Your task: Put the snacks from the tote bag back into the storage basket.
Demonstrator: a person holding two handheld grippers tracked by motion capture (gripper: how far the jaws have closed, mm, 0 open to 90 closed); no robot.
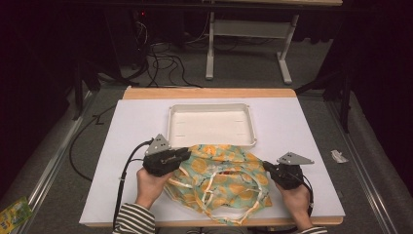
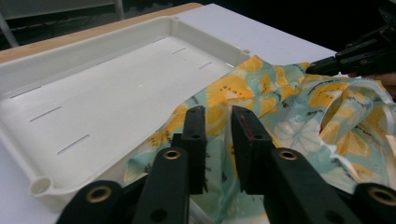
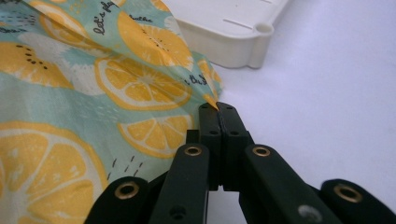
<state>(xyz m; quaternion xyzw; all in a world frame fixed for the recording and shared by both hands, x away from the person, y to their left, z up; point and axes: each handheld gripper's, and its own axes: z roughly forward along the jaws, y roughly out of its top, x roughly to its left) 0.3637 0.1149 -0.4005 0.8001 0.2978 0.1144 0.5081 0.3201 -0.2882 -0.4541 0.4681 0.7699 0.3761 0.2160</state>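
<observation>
The orange-print cloth (image 1: 219,183) lies crumpled at the table's (image 1: 311,131) near edge, its long axis running left to right, far edge draped against the white tray (image 1: 211,124) beyond. The right gripper (image 3: 218,109) is clenched on the cloth's corner. The left gripper (image 2: 219,121) stands parted over the fabric, pads off it.

White-topped table (image 1: 302,126), white tray (image 1: 212,140) and orange-print cloth (image 1: 219,183) on it

Cloth in front of tray, mid-table
The cloth (image 1: 221,180) lies lower centre, its far edge lapping the tray (image 1: 212,140) behind it; both sit on the table (image 1: 136,126).
</observation>
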